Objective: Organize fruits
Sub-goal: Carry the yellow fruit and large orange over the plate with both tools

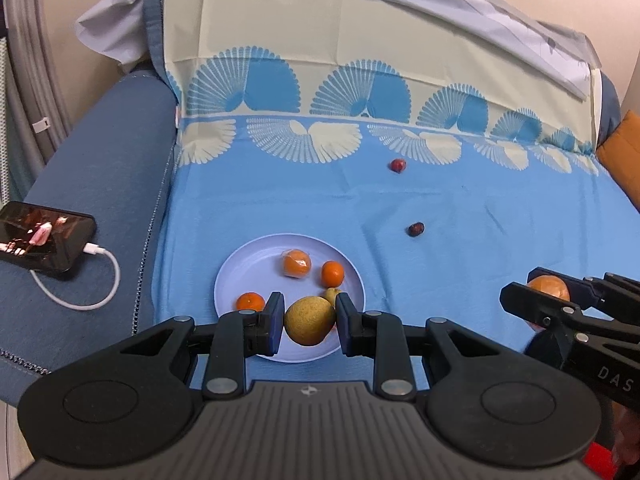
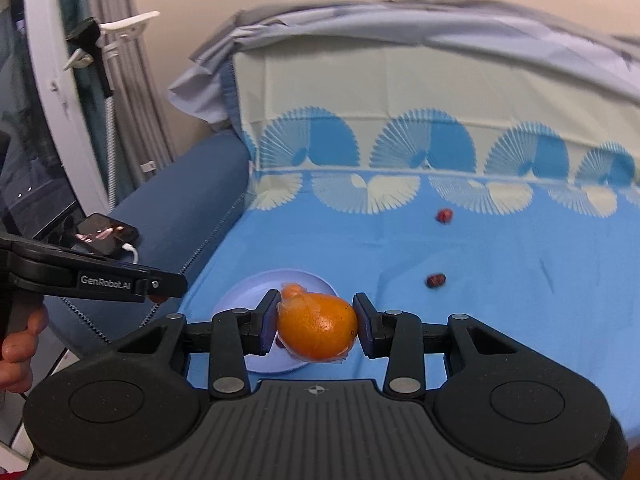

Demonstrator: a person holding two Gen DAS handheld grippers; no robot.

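Note:
My left gripper (image 1: pixel 310 322) is shut on a yellow-green pear (image 1: pixel 309 321), held over the near side of a pale lilac plate (image 1: pixel 256 256). On the plate lie a wrapped orange (image 1: pixel 296 263), two small oranges (image 1: pixel 333 273) (image 1: pixel 250 302) and a small yellow fruit (image 1: pixel 332 294). My right gripper (image 2: pixel 317 326) is shut on a plastic-wrapped orange (image 2: pixel 318 326), above the plate (image 2: pixel 248 294); it also shows at the right edge of the left wrist view, the right gripper (image 1: pixel 536 300). Two small dark red fruits (image 1: pixel 398 165) (image 1: pixel 416 229) lie on the blue cloth farther off.
A blue patterned cloth (image 1: pixel 480 240) covers a sofa seat and back. A phone (image 1: pixel 44 242) on a white cable lies on the blue armrest at left. An orange cushion (image 1: pixel 624 152) is at the right. A hand (image 2: pixel 18 344) holds the left gripper's handle.

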